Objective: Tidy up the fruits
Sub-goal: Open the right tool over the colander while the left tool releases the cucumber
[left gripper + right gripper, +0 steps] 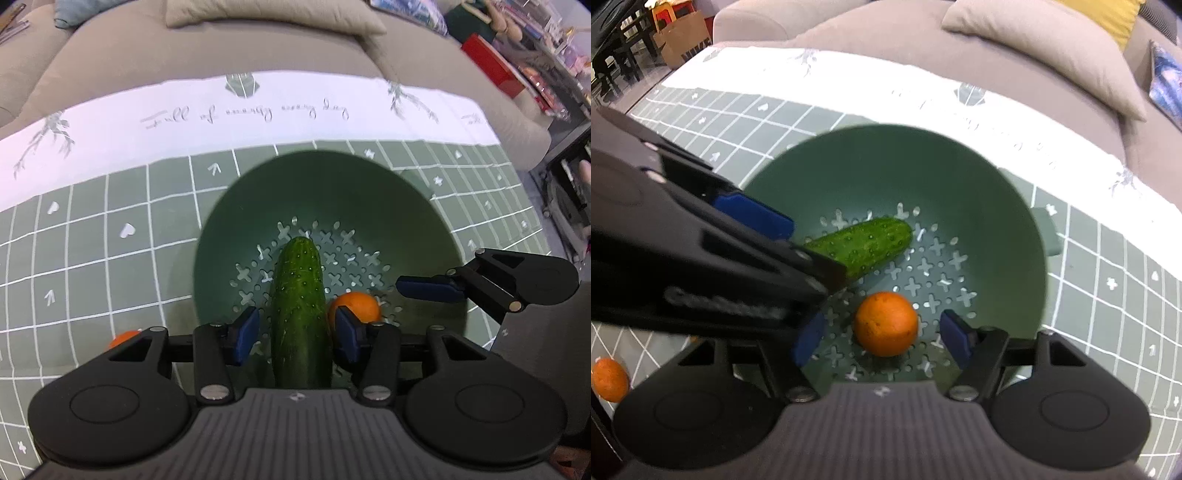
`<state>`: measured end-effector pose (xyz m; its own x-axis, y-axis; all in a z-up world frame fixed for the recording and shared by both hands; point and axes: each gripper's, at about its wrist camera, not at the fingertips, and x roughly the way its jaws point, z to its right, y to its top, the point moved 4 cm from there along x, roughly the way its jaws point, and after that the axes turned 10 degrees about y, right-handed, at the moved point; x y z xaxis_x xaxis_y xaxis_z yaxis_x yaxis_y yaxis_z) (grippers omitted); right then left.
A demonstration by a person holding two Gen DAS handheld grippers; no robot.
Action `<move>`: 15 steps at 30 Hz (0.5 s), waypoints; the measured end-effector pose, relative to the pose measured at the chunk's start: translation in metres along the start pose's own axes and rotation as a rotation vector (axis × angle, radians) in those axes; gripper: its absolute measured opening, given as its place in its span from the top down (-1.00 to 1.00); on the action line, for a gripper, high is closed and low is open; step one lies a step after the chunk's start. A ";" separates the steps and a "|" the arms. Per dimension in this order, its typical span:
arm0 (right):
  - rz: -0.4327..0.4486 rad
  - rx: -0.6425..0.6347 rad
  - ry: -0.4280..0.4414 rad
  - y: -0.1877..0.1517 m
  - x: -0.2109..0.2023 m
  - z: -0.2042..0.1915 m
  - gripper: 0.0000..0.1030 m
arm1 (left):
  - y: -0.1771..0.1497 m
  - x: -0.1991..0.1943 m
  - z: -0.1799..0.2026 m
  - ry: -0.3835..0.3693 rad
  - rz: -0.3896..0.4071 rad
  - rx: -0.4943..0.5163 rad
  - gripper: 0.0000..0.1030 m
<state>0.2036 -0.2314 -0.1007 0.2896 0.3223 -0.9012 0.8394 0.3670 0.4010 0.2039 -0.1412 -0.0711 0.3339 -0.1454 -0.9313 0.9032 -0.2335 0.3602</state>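
Note:
A green colander bowl (pixel 258 199) (pixel 886 166) stands on the checked tablecloth. In it lie a cucumber (pixel 299 295) (pixel 864 245) and an orange (pixel 358 306) (pixel 885 323). My left gripper (pixel 297 336) hangs over the bowl, open, its blue pads on either side of the cucumber with a gap on each side. My right gripper (pixel 882 338) is open too, and its pads flank the orange without touching it. Each gripper shows in the other's view: the right one's fingers (pixel 428 288) at the bowl's right, the left one's fingers (pixel 753 218) at its left.
A second orange (pixel 123 338) (pixel 609 378) lies on the green tablecloth (pixel 92 229) left of the bowl. A grey sofa (pixel 221 48) with a cushion (pixel 1045 40) runs behind the table. A red box (pixel 491 62) and a paper bag (pixel 683 37) stand beyond the table's ends.

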 end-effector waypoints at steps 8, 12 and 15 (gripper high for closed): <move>0.119 0.043 -0.033 -0.009 -0.054 -0.015 -0.38 | -0.015 -0.064 -0.013 -0.010 0.112 -0.002 -0.09; 0.186 0.094 -0.033 -0.021 -0.077 -0.028 -0.38 | -0.031 -0.093 -0.021 -0.008 0.154 0.016 -0.09; 0.235 0.138 -0.022 -0.035 -0.089 -0.039 -0.38 | -0.047 -0.110 -0.028 -0.002 0.176 0.042 -0.09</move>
<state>0.1303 -0.2393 -0.0279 0.4926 0.3650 -0.7900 0.8023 0.1613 0.5748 0.1319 -0.0875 0.0127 0.4854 -0.1897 -0.8534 0.8186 -0.2440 0.5199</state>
